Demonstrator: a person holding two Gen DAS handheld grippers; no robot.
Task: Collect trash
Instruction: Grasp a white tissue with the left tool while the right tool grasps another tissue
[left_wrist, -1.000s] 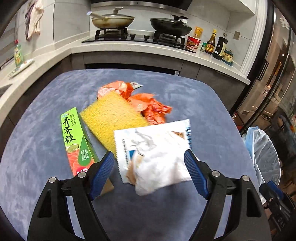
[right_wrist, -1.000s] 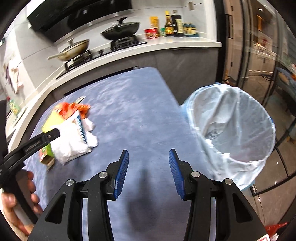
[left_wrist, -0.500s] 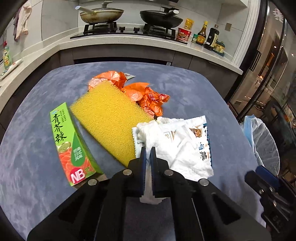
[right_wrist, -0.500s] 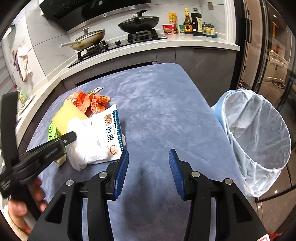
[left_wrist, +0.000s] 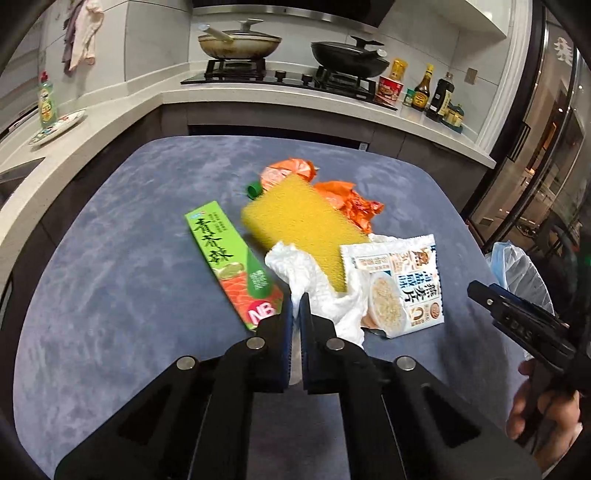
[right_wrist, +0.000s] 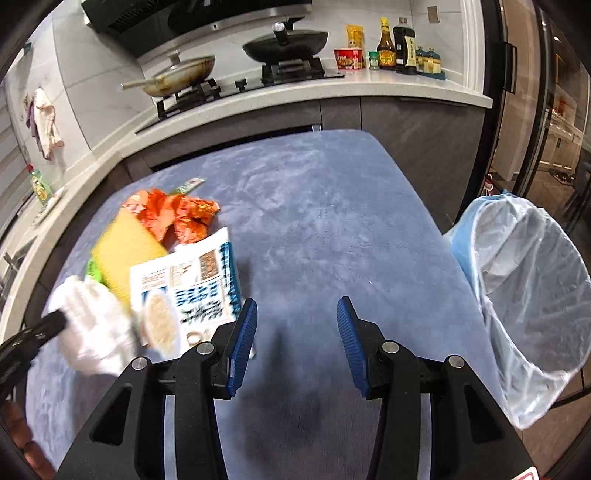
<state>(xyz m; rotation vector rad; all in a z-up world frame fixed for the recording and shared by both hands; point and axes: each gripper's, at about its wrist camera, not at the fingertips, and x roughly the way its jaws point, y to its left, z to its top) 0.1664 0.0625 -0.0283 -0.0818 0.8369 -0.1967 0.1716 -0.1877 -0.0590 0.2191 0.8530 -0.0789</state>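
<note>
My left gripper (left_wrist: 296, 308) is shut on a crumpled white paper towel (left_wrist: 314, 280), lifted off the blue table; the towel shows blurred in the right wrist view (right_wrist: 92, 325). Beside it lie a white and blue snack packet (left_wrist: 402, 284), a yellow sponge (left_wrist: 303, 229), orange wrappers (left_wrist: 347, 199) and a green box (left_wrist: 229, 266). My right gripper (right_wrist: 293, 332) is open and empty above the table, just right of the snack packet (right_wrist: 192, 280). A bin lined with a clear bag (right_wrist: 528, 295) stands off the table's right edge.
The blue table (right_wrist: 314, 206) ends at the right next to the bin. A kitchen counter with a stove, pans (left_wrist: 236, 42) and bottles (left_wrist: 424, 92) runs behind. A small green cap (left_wrist: 253, 190) lies near the sponge.
My left gripper closed on the paper towel and pulled it back and left, off the snack packet. The right gripper drifted left toward the packet and stayed open.
</note>
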